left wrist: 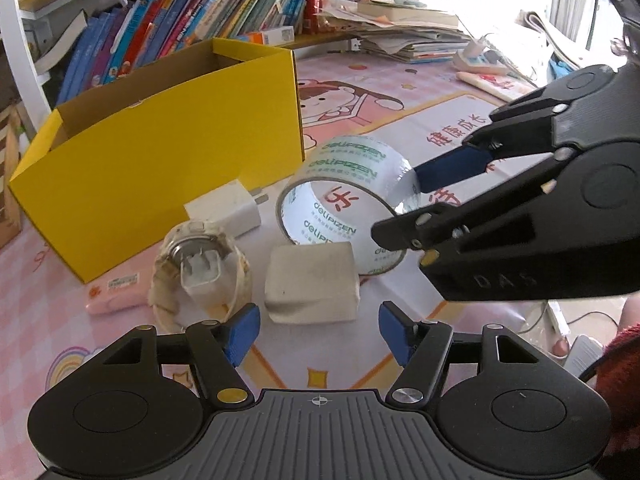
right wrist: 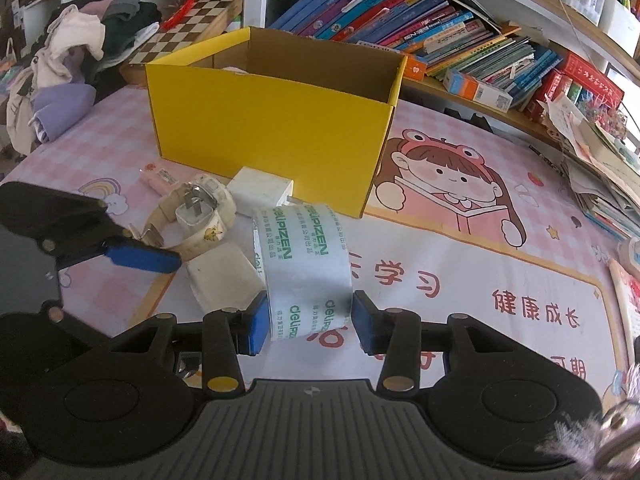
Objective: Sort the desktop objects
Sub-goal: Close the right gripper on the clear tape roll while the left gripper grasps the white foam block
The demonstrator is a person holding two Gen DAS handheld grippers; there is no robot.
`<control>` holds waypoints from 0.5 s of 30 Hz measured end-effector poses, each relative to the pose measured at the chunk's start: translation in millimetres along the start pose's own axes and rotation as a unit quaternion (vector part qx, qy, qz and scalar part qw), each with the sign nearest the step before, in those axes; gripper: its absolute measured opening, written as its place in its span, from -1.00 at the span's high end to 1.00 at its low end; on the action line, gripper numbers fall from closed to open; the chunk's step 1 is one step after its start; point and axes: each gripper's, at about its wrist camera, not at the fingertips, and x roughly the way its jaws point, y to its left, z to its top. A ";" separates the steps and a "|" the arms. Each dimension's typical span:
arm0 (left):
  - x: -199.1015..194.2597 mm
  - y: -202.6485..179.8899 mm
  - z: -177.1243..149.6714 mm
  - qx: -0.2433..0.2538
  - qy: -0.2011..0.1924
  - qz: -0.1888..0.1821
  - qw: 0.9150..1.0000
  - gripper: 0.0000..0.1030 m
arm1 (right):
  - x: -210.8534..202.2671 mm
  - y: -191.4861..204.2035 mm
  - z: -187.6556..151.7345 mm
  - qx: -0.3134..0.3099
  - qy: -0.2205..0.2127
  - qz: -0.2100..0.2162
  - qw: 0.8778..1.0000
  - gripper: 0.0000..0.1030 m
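A roll of clear tape with green print [right wrist: 308, 268] stands on its edge on the pink desk mat. My right gripper [right wrist: 311, 326] is shut on the roll, a blue pad pressed on each flat side. The left wrist view shows the tape roll [left wrist: 344, 184] with my right gripper [left wrist: 396, 208] reaching in from the right. My left gripper [left wrist: 318, 332] is open and holds nothing, just short of a beige block [left wrist: 312, 286]. Left of the block lies a cream watch [left wrist: 200, 268] with a small white plug in its strap loop. Behind it lies a white charger [left wrist: 224, 210].
An open yellow cardboard box [left wrist: 160, 152] stands behind the objects, and a pink tube [left wrist: 112, 292] lies at its front corner. Rows of books [right wrist: 400, 12] fill the shelf behind. Stacked papers [left wrist: 412, 36] sit far right, and clothes [right wrist: 60, 72] and a chessboard [right wrist: 188, 20] far left.
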 end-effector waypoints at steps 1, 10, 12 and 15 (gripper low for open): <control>1.7 0.9 1.1 -0.001 0.000 0.000 1.000 -0.29 | 0.5 -0.5 0.0 -0.002 0.001 0.000 1.000 0.21; 16.4 5.7 7.0 -0.013 0.008 -0.005 1.000 -0.27 | 5.6 -6.5 0.9 -0.003 0.007 -0.001 1.000 0.21; 16.5 7.3 6.5 -0.016 0.008 -0.007 1.000 -0.04 | 6.3 -7.2 1.1 -0.003 0.008 -0.001 1.000 0.21; 16.5 9.7 5.8 -0.020 0.007 -0.011 1.000 0.07 | 6.9 -7.6 1.3 -0.001 0.009 -0.002 1.000 0.22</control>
